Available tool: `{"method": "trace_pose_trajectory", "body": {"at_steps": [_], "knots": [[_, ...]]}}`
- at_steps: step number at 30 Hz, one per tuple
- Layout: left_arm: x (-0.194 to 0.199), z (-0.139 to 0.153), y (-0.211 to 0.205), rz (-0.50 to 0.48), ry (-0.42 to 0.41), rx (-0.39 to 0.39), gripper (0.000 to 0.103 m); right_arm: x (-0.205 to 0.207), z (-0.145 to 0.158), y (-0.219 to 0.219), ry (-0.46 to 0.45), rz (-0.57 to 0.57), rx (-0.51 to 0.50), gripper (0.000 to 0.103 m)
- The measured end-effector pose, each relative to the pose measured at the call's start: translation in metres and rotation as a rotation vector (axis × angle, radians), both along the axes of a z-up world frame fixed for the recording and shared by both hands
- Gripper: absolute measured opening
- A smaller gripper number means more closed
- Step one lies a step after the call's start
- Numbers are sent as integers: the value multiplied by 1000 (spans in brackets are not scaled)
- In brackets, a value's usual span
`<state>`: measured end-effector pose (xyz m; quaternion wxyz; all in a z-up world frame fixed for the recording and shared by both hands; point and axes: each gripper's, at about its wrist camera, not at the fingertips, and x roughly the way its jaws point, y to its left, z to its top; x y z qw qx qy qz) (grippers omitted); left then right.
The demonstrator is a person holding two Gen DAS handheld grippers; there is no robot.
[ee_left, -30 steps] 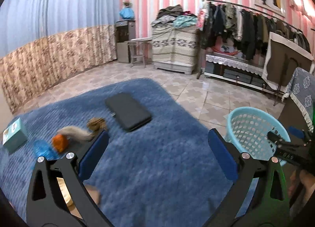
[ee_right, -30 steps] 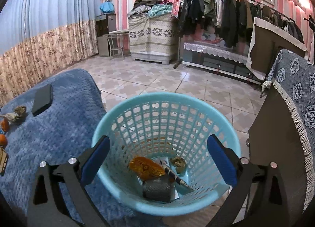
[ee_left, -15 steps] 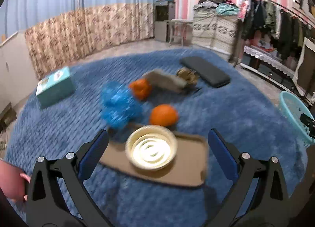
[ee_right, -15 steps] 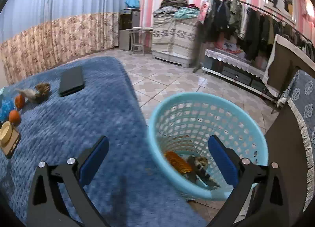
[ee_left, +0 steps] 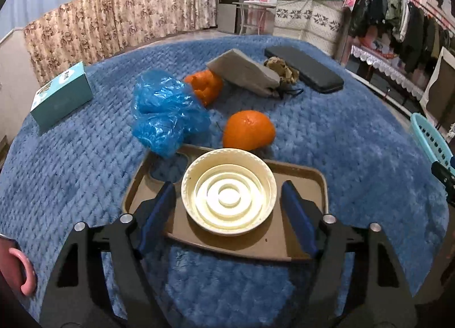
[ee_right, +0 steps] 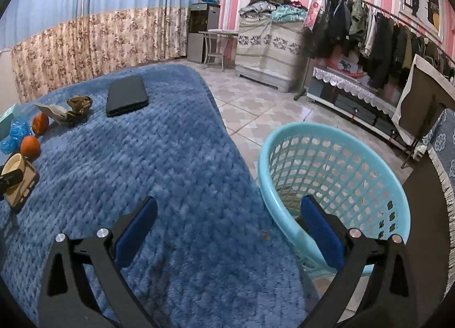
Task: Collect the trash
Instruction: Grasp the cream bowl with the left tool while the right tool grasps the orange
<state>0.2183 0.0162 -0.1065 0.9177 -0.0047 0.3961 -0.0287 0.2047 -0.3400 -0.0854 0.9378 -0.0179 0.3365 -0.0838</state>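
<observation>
A cream round lid (ee_left: 229, 192) lies on a brown tray (ee_left: 301, 183) on the blue blanket (ee_left: 327, 126). My left gripper (ee_left: 227, 208) is open, its jaws on either side of the lid, not touching it. Beyond lie an orange (ee_left: 248, 129), crumpled blue plastic (ee_left: 165, 109), orange peel (ee_left: 205, 86), a grey pouch (ee_left: 244, 72) and a brown wad (ee_left: 281, 69). My right gripper (ee_right: 227, 231) is open and empty, low over the blanket beside the teal basket (ee_right: 332, 174). The lid and tray also show in the right wrist view (ee_right: 14, 164).
A black flat case (ee_left: 304, 67) and a teal box (ee_left: 61, 96) lie on the blanket. A pink mug handle (ee_left: 24, 271) is at the left edge. The basket rim (ee_left: 432, 140) shows at the right. Tiled floor (ee_right: 256, 106) and a clothes rack (ee_right: 378, 35) lie beyond.
My left gripper swung left from the basket side and moved down to the lid, narrowing around it. My right gripper swung left, off the basket and over the blanket.
</observation>
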Motion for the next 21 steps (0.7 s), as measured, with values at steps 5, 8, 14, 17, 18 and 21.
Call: {"method": "trace_pose_trajectory", "body": {"at_steps": [5,8,14,17,18,21], "knots": [[-3,4,0,-14,-13,-29,60,1,-2,5,4,8,16,99],[-13,11,12,7,-46,-51,60,3,-1,14,3,32,34,98],[-34,30,43,70,-161,27,60,11,8,54,-16,120,39,99],[-30,33,74,145,-166,23,60,17,6,80,-3,178,59,98],[-27,32,84,166,-158,11,60,19,5,88,1,197,66,98],[-20,32,114,241,-167,5,60,24,4,114,11,253,70,98]]}}
